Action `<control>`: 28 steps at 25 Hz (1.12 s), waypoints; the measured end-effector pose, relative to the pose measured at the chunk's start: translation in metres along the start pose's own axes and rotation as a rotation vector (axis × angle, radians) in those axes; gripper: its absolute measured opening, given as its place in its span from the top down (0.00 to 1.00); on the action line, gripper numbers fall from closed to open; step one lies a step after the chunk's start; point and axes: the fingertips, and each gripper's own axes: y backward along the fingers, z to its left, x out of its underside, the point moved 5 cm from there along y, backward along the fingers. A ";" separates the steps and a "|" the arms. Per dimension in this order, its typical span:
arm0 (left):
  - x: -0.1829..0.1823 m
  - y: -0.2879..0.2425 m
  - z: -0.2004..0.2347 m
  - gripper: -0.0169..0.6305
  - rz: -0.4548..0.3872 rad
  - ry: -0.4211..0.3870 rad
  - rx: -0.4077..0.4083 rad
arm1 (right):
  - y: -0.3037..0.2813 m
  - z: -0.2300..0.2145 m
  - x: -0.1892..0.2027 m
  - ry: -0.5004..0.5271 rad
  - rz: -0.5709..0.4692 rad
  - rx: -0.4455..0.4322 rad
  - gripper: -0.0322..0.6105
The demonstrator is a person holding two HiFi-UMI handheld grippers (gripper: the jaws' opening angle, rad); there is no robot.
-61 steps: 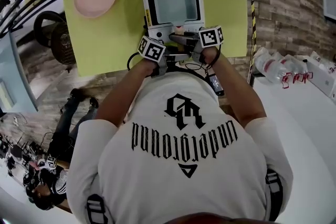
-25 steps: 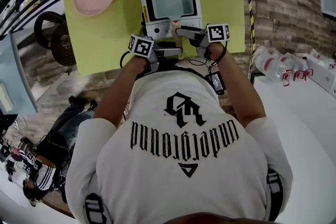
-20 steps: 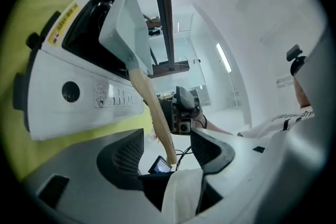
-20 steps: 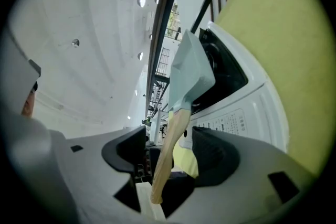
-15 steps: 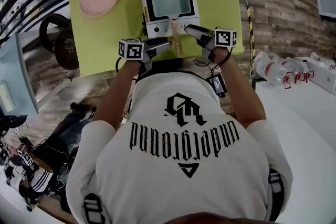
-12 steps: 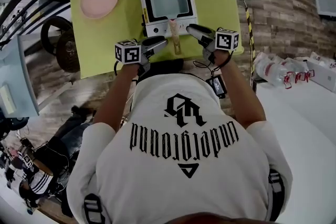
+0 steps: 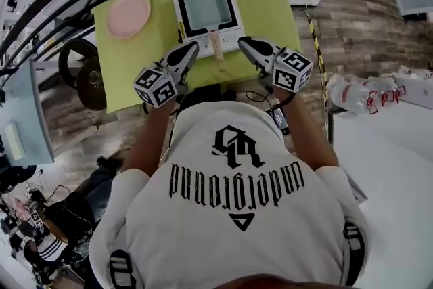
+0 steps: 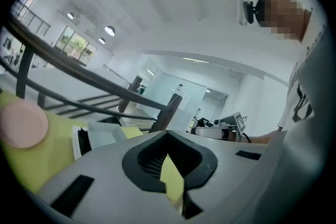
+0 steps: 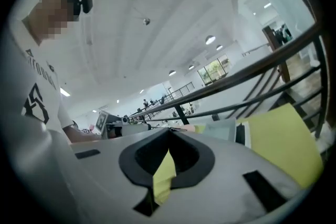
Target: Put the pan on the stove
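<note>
A square pale-blue pan [image 7: 203, 2] sits on the white and black stove [image 7: 177, 11] on the yellow-green table [image 7: 264, 0]. Its wooden handle [image 7: 217, 54] points toward me. My left gripper [image 7: 190, 49] is left of the handle and clear of it, its jaws shut on nothing. To the handle's right, my right gripper [image 7: 243, 43] is likewise shut and empty. In the left gripper view the closed left gripper [image 8: 168, 135] points up over the pan [image 8: 107, 135]. The right gripper view shows the closed right gripper [image 9: 169, 131], with the pan [image 9: 226, 128] beyond it.
A pink plate [image 7: 128, 13] lies at the table's far left, also seen as the plate [image 8: 21, 122] in the left gripper view. Dark railings run behind the table. A pack of bottles [image 7: 362, 90] and a white surface [image 7: 385, 166] are to my right.
Both grippers have drawn back from the pan handle toward me and spread apart, and their jaws have closed. The pan stays on the stove.
</note>
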 end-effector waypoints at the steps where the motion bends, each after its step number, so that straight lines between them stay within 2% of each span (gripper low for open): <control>1: -0.007 0.005 -0.007 0.96 -0.023 -0.038 -0.016 | 0.006 0.009 -0.006 0.030 -0.020 0.002 0.95; 5: -0.032 0.024 -0.032 0.96 -0.089 -0.140 -0.054 | 0.025 0.038 -0.025 0.155 -0.067 0.017 0.95; 8: -0.040 0.036 -0.043 0.96 -0.102 -0.197 -0.086 | 0.029 0.051 -0.030 0.207 -0.078 0.007 0.95; 12: -0.045 0.051 -0.050 0.96 -0.116 -0.214 -0.130 | 0.029 0.063 -0.031 0.243 -0.084 -0.007 0.95; 18: -0.054 0.076 -0.059 0.96 -0.108 -0.262 -0.151 | 0.029 0.081 -0.035 0.227 -0.124 0.000 0.95; 24: -0.070 0.106 -0.070 0.96 -0.127 -0.280 -0.126 | 0.025 0.108 -0.031 0.231 -0.158 0.029 0.95; 28: -0.065 0.134 -0.078 0.96 -0.114 -0.285 -0.097 | 0.016 0.134 -0.021 0.265 -0.159 0.056 0.95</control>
